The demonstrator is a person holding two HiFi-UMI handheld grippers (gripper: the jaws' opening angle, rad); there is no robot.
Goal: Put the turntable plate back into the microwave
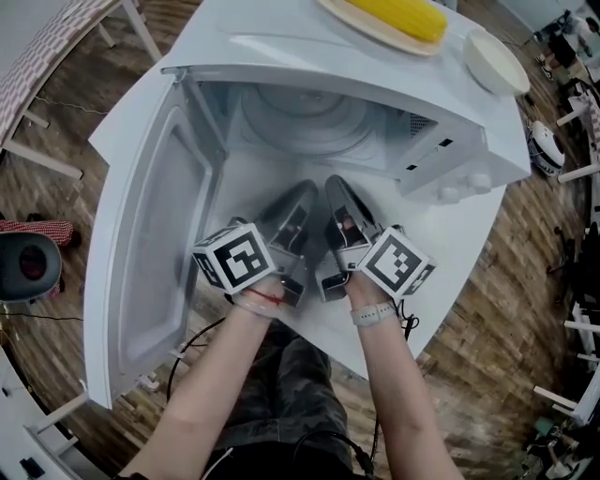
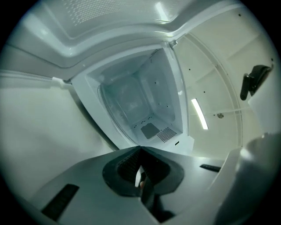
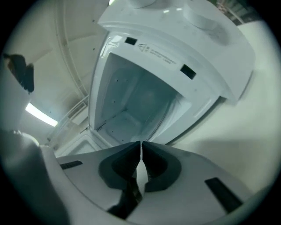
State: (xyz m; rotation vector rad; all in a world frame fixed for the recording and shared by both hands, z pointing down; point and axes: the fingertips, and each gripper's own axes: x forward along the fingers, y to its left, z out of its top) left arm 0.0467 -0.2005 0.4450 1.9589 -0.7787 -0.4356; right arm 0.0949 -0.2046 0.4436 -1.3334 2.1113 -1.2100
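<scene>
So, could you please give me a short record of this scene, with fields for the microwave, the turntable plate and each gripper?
microwave: white, its door swung wide open
turntable plate: appears to lie flat on the cavity floor
left gripper: jaws together, nothing held, in front of the opening
right gripper: jaws together, nothing held, close beside the left one
on top of microwave: corn cob on a dish; white bowl

A wood-plank floor (image 1: 525,291) surrounds the white table (image 1: 455,246); a strip light (image 2: 199,114) glows overhead.
</scene>
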